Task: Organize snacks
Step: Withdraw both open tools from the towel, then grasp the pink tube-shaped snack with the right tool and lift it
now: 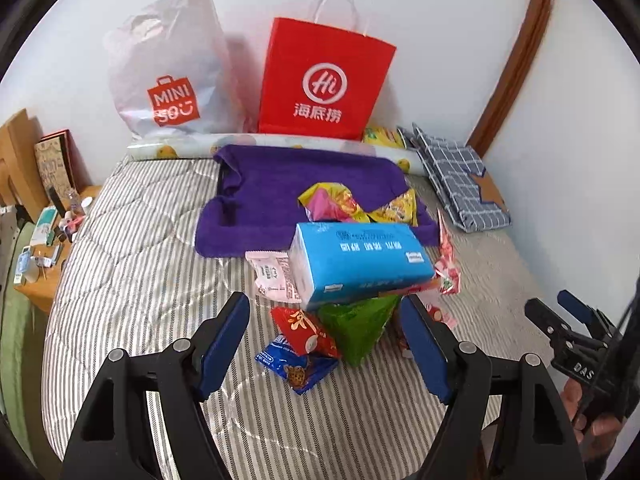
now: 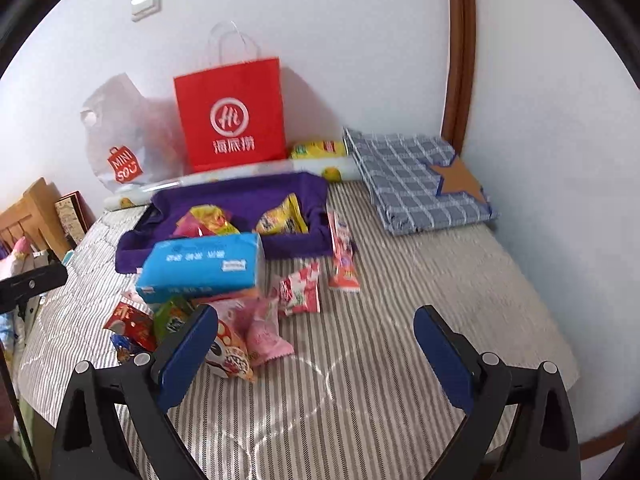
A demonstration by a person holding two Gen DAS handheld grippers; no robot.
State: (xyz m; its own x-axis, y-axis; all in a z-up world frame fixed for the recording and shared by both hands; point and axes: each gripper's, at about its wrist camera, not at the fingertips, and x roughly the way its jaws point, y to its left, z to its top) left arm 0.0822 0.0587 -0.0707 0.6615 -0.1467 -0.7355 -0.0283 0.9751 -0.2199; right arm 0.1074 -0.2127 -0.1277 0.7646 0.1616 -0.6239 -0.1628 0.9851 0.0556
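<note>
Inside, purple tray [image 2: 240, 196] holds two yellow snack packets [image 2: 282, 216].

Glossy plastic snack packets [image 1: 308, 336], fuzzy cloth tray [image 1: 256, 208]

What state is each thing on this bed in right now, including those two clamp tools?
left gripper: fingers open, empty, above the snack pile
right gripper: fingers open, empty
blue tissue pack: lying on top of snack packets
purple tray: holds a few yellow and pink packets
red paper bag: upright against the wall
white plastic bag: upright against the wall
checked cloth: folded flat
</note>
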